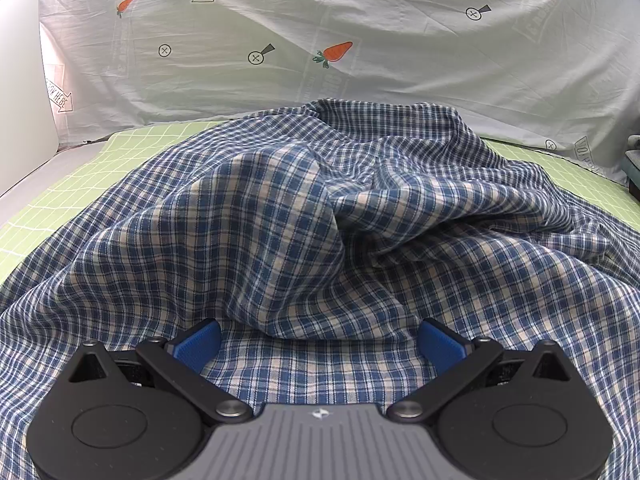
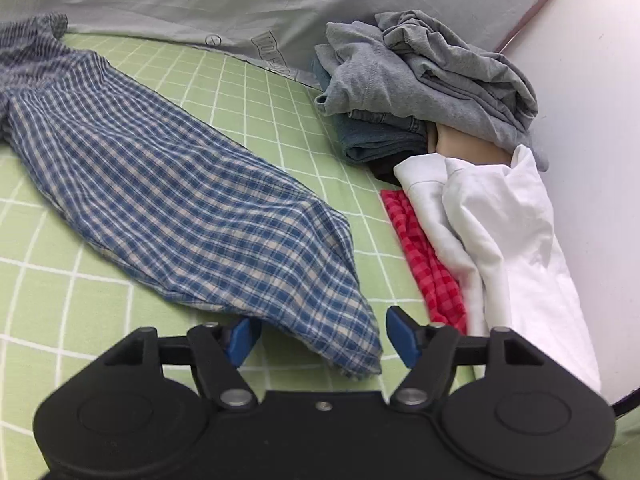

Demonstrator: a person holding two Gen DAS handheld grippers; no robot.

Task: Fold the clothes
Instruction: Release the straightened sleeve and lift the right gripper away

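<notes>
A blue and cream plaid shirt [image 1: 304,216] lies rumpled on a green grid sheet [image 1: 132,148]. My left gripper [image 1: 320,346] stands open just above the shirt's body, its blue pads [image 1: 198,342] spread with flat plaid cloth between them. In the right wrist view a long plaid sleeve [image 2: 172,196] runs from the far left toward me. My right gripper [image 2: 322,338] is open, and the sleeve's cuff end [image 2: 352,344] lies between its blue fingertips [image 2: 402,336] without being pinched.
A pile of other clothes sits at the right: grey garments [image 2: 424,72] on folded denim [image 2: 380,140], a white garment [image 2: 496,232] and a red checked cloth [image 2: 428,256]. A pale carrot-print sheet [image 1: 360,32] hangs behind. A white wall [image 2: 592,120] borders the right side.
</notes>
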